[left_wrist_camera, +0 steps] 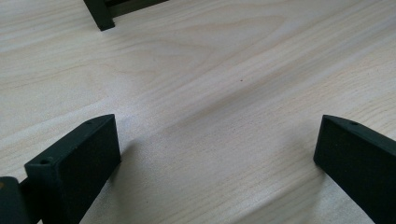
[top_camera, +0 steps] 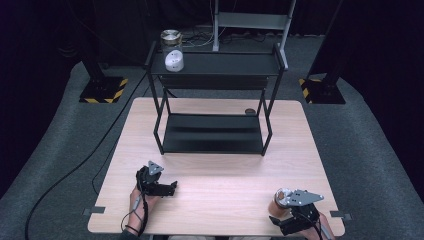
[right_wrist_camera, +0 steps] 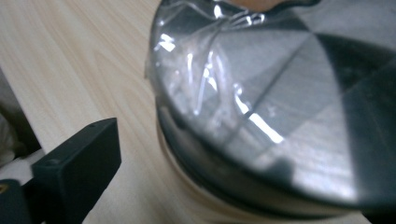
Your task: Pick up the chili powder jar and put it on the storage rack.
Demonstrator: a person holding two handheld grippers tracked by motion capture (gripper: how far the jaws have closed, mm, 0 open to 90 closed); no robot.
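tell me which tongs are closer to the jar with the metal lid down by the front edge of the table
Right. The right tongs are at the jar, one jaw beside its wall. The left tongs rest far across the table, open over bare wood.

High view overlooks table (top_camera: 225,175); gripper views close, low, sharing tabletop.

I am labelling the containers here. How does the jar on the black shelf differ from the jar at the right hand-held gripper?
The clear glass jar with a metal lid stands on the top level of the black metal shelf; the brownish jar with a shiny metal lid stands on the light wooden table. The first stands free; the second sits at the right hand-held gripper. Both have round metal lids.
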